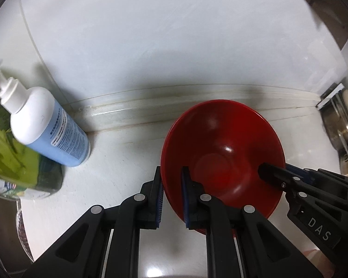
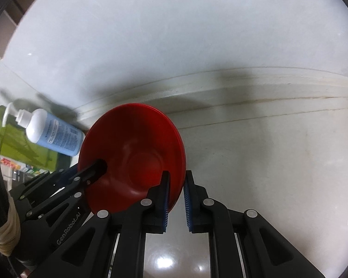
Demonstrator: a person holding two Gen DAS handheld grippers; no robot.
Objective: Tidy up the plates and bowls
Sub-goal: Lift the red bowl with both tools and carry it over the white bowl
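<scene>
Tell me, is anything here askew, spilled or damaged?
Nothing is spilled or broken. The red bowl is empty and whole, clamped at opposite rims by the left gripper and right gripper. The pump bottle seems to lean, but that may be lens distortion.

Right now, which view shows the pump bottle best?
Left wrist: the pump bottle sits large and near, label visible, pump head partly cut off at the frame edge. Right wrist shows it whole but small.
</scene>
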